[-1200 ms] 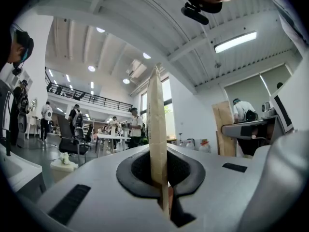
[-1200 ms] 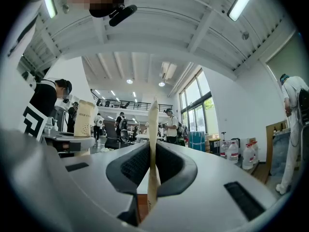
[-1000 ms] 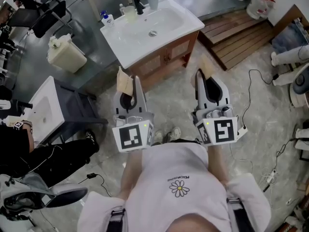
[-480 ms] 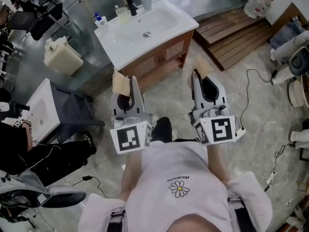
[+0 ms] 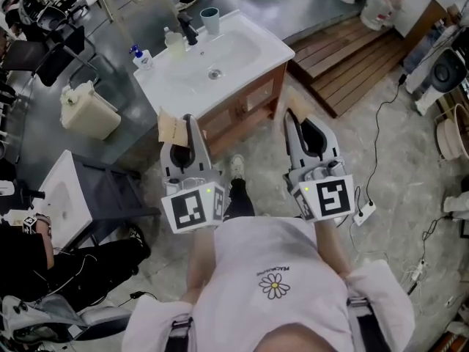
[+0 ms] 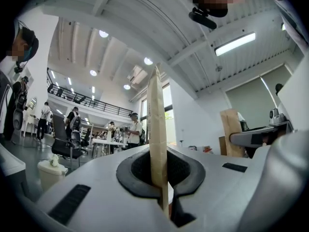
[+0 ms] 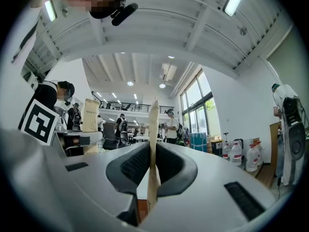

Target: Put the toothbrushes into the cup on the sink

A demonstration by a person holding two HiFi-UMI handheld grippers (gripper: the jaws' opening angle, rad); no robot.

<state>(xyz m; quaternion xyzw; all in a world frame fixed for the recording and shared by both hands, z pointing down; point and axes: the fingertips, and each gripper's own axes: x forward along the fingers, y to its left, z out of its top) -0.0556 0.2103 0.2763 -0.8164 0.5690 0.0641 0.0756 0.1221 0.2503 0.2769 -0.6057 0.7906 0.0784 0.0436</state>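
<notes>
the left gripper (image 5: 188, 125) had its jaws pressed together on a flat tan paper packet (image 5: 171, 128); in the left gripper view the packet (image 6: 156, 144) stood upright and edge-on, pinched between the dark pads; the right gripper (image 5: 290, 117) was likewise clamped on a second tan packet (image 7: 153, 144), thin and upright in its jaws, and its contents could not be made out; in the head view both grippers were held side by side in front of the person, pointing toward the white sink (image 5: 272, 46) on its wooden cabinet (image 5: 245, 107), and well apart from it; the teal cup (image 5: 210, 20) stood upright on the back edge of the sink, just beside the dark faucet (image 5: 187, 29); a clear cup (image 5: 174, 42) stood on the faucet's other side, and a pump bottle (image 5: 141, 56) with a blue top sat near the sink's left corner; neither packet was near the teal cup.
</notes>
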